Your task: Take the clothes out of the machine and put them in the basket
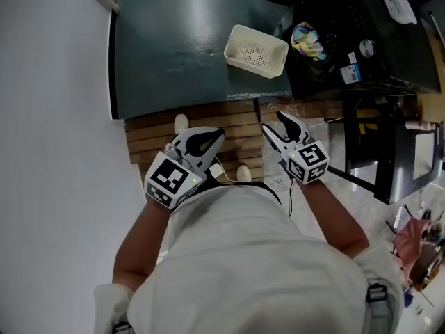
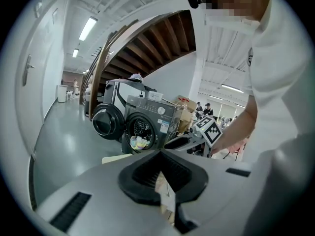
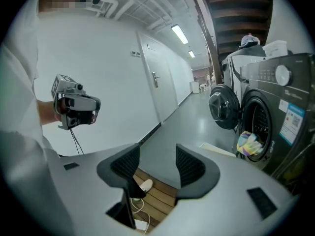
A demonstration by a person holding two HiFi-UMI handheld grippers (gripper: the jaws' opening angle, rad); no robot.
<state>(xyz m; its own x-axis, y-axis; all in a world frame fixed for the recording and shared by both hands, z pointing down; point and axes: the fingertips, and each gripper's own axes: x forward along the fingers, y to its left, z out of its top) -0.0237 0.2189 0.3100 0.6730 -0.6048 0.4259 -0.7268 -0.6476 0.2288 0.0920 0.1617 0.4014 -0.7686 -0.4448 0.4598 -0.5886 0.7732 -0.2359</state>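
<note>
Clothes (image 1: 309,40) sit in the open machine (image 2: 157,116), basket (image 1: 256,51) empty beside it; my left gripper (image 1: 217,136) is closed, right gripper (image 1: 272,122) half-open, holding nothing, so I spread both before reaching in.

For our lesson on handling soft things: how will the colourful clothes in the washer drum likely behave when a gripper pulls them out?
The clothes lie crumpled in the drum, so probably floppy and light. Several colours suggest separate pieces; one pinch may lift only some.

The grey floor (image 1: 174,47) carries a white basket (image 1: 256,50) beside the washing machine (image 1: 396,47).
</note>
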